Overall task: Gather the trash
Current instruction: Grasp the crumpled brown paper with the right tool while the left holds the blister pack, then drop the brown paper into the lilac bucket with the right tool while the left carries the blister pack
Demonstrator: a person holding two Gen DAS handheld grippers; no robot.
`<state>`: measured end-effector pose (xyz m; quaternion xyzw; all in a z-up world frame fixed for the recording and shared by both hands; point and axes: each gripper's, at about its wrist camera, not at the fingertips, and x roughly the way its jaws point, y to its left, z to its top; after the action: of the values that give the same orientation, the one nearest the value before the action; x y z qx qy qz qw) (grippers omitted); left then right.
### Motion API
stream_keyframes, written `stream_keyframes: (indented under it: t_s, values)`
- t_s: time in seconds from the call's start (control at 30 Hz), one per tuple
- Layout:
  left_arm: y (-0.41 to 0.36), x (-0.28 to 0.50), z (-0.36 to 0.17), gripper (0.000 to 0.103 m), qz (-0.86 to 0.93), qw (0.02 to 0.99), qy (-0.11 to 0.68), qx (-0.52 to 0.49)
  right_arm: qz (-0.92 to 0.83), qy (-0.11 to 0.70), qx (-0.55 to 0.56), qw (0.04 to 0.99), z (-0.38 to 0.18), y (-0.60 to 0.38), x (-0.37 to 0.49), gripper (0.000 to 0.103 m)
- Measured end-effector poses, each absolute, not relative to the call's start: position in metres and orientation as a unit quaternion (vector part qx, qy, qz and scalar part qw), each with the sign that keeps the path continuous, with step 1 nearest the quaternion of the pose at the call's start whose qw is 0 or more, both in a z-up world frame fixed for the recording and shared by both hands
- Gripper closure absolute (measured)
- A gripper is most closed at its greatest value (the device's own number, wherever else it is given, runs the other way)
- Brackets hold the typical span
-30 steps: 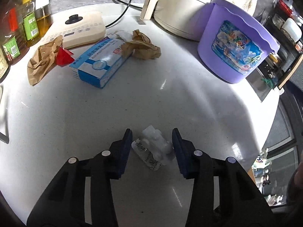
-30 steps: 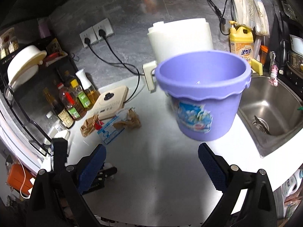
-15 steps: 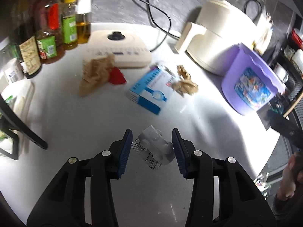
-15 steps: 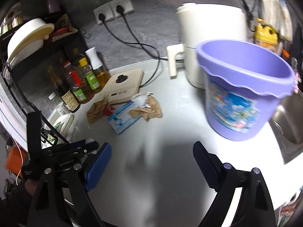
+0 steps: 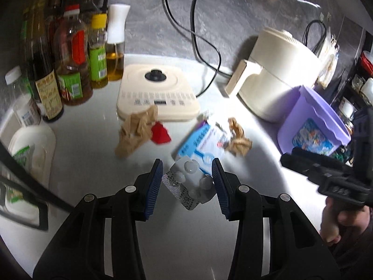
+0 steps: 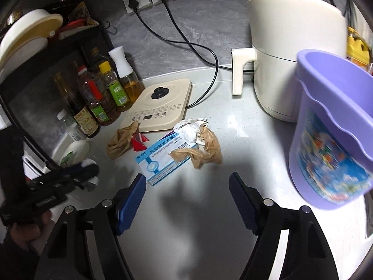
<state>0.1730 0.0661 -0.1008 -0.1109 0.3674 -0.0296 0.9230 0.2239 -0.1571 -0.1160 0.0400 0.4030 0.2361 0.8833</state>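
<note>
Lifting away from the countertop (image 5: 98,177), the left gripper (image 5: 186,182) now carries the used blister pack (image 5: 190,184) well above the surface it lay on a second ago; the view has pulled back to take in the bottles at the counter's back left corner. That suggests the pick has succeeded, and what remains for this piece is the carry to the purple bucket (image 5: 312,126) near the right edge. The pack sits tilted between the blue pads, pinched at a narrow gap. Left on the counter, from left to right, are a crumpled brown paper (image 6: 121,143) with a red scrap (image 6: 138,143), a blue-and-white box (image 6: 160,161), a white tissue wad (image 6: 190,129) and a second brown paper (image 6: 201,150). The right gripper (image 6: 186,201) hangs over the counter's front, jaws spread wide and empty.
</note>
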Motion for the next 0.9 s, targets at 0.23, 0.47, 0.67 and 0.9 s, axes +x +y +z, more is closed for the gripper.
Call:
stream_keyframes:
  t_s: [0.23, 0.47, 0.67, 0.9]
  values:
    - [0.075, 0.202, -0.096, 0.059, -0.028, 0.929, 0.348, -0.125, 0.240, 0.420, 0.015, 0.875, -0.132, -0.139, 0.260, 0.030]
    - [0.086, 0.235, -0.093, 0.059, -0.027, 0.931, 0.339, -0.132, 0.244, 0.453, -0.003, 0.858, -0.152, -0.116, 0.302, 0.031]
    - [0.095, 0.243, -0.101, 0.059, -0.015, 0.927, 0.349, -0.138, 0.253, 0.496, 0.001, 0.830, -0.173, -0.108, 0.326, 0.061]
    - [0.091, 0.243, -0.099, 0.059, -0.019, 0.926, 0.353, -0.132, 0.260, 0.489, 0.016, 0.832, -0.163, -0.117, 0.323, 0.092]
